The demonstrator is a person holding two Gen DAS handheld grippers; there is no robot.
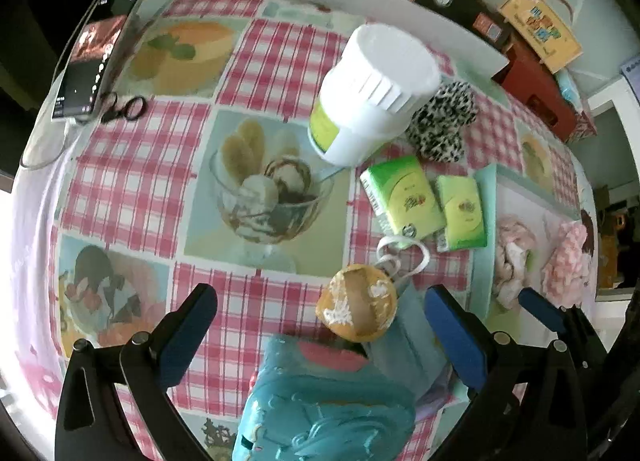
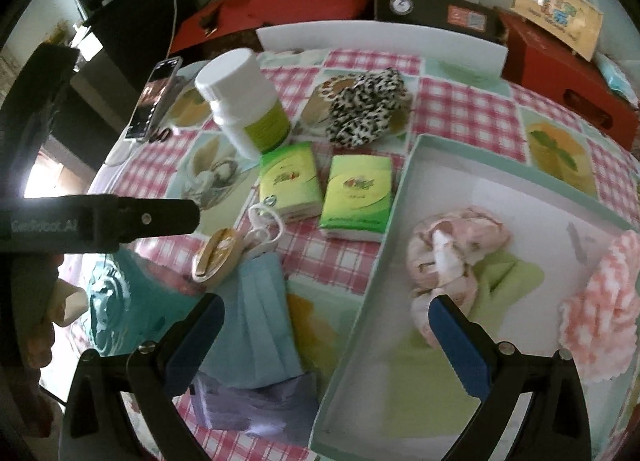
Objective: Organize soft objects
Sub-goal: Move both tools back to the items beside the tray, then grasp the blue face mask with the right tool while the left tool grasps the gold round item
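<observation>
Pale-blue face mask lies flat on the checked surface, just left of the tray, its long axis running toward and away from the right gripper. Both the right and the left gripper have jaws spread, holding nothing.

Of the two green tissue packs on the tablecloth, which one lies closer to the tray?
The right-hand tissue pack, lying beside the tray wall. The other tissue pack sits farther left, nearer the white bottle.
</observation>
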